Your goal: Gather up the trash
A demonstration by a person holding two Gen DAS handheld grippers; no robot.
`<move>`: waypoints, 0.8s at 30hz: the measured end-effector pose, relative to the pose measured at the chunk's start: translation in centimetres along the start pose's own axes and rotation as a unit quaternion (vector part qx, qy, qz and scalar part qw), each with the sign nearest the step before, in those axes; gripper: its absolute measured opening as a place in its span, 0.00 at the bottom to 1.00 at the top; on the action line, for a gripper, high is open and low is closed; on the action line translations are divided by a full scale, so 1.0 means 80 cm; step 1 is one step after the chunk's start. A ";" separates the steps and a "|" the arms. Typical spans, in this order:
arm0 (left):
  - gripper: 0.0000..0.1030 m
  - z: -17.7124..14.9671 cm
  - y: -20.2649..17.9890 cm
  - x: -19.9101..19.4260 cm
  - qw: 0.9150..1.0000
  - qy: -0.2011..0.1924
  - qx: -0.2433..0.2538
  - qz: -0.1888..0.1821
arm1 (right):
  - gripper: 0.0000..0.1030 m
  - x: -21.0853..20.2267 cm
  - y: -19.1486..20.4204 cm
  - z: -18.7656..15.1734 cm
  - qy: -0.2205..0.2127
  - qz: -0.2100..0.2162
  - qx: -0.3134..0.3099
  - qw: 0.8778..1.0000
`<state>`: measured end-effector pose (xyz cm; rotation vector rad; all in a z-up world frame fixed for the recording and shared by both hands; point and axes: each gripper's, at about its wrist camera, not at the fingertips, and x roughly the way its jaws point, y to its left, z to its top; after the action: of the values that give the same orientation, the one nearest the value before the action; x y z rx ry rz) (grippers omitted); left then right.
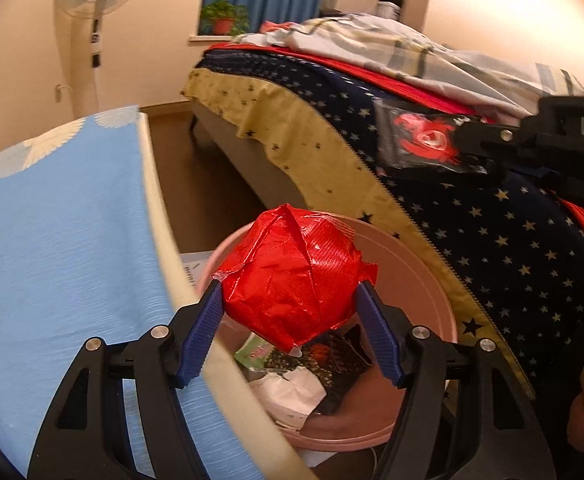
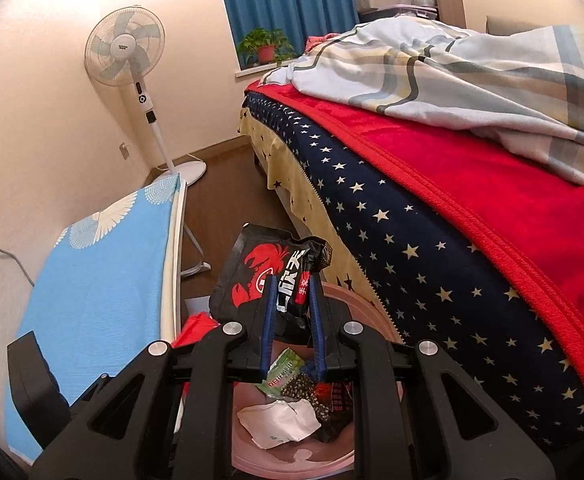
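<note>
The left claw (image 1: 292, 292) pinches a crumpled ball of red wrapper (image 1: 292, 276) between its blue ribbed pads, holding it over a pink bin (image 1: 431, 280). The ball is shiny, creased and roughly round, and it hides much of the bin's mouth; below it show a white crumpled paper (image 1: 288, 392), a green packet (image 1: 256, 354) and dark patterned wrappers, too jumbled to tell apart.

The right claw (image 2: 292, 304), its pads close together, pinches a black snack bag (image 2: 272, 276) printed with a red crab. The bag stands above the near rim of the same bin (image 2: 371, 312), and its lower end is hidden behind the pads. In the left view this bag (image 1: 419, 140) hangs at the right, the claw's body cut off by the frame edge.

Just left of the bin stands a tabletop (image 1: 52, 240) under a light blue cloth with white fan shapes, its pale rim curved by the lens. On the right runs a bed (image 2: 411, 240) with a navy star-print side, a yellow skirt, a red blanket and a rumpled plaid quilt (image 2: 471, 72). Farther off are a brown wooden floor, a white standing fan (image 2: 126, 50), a potted plant (image 2: 266, 48) on a sill and blue curtains.
</note>
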<state>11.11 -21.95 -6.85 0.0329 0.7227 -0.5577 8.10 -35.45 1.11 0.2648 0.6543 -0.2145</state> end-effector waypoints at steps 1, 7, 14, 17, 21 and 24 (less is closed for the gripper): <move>0.67 0.001 -0.002 0.003 1.000 0.006 0.005 -0.002 | 0.19 0.001 -0.001 0.000 0.000 -0.004 0.002 1.000; 0.69 0.000 0.005 0.001 1.000 0.010 -0.003 0.000 | 0.41 0.000 -0.008 0.001 -0.003 -0.015 0.014 1.000; 0.69 0.000 0.013 -0.024 1.000 -0.005 -0.003 0.015 | 0.41 -0.009 -0.009 0.001 -0.013 -0.011 0.022 1.000; 0.69 0.000 0.018 -0.041 1.000 -0.017 -0.007 0.023 | 0.41 -0.019 -0.003 0.000 -0.020 -0.004 0.016 1.000; 0.69 0.000 0.020 -0.063 0.999 -0.029 -0.007 0.034 | 0.51 -0.044 0.002 0.000 -0.040 0.015 0.008 0.999; 0.69 -0.001 0.021 -0.084 0.998 -0.041 -0.010 0.043 | 0.60 -0.071 0.007 0.000 -0.055 0.033 -0.003 0.998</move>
<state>7.79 -17.30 -2.93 0.0232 0.6440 -0.4669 3.91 -34.26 4.77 0.2669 0.5371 -0.1632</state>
